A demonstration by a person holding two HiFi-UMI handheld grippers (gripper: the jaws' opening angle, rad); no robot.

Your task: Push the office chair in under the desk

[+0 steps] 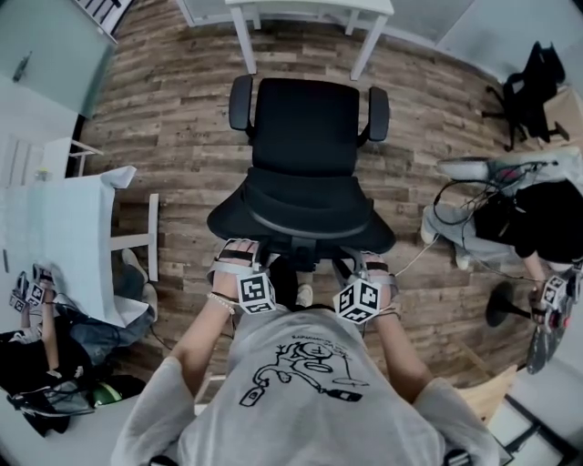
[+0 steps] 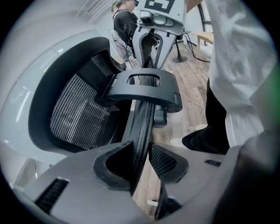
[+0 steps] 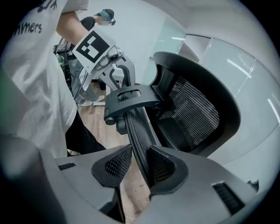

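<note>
A black mesh office chair (image 1: 305, 136) stands on the wood floor, its seat facing the white desk (image 1: 310, 7) at the top of the head view, whose legs are just beyond the seat's front. I stand behind its backrest. My left gripper (image 1: 241, 264) and right gripper (image 1: 369, 273) are at the top edge of the backrest, one on each side. In the left gripper view the jaws (image 2: 141, 162) close on the thin backrest rim (image 2: 142, 118). The right gripper's jaws (image 3: 141, 164) clamp the same rim (image 3: 138, 131). A black bracket (image 2: 144, 89) crosses the rim between the two grippers.
A white table (image 1: 55, 227) with a cloth over it stands at the left, with bags on the floor below it. At the right a person (image 1: 528, 218) sits among cables, near a stool base (image 1: 506, 305). Another black chair (image 1: 533, 91) is at the far right.
</note>
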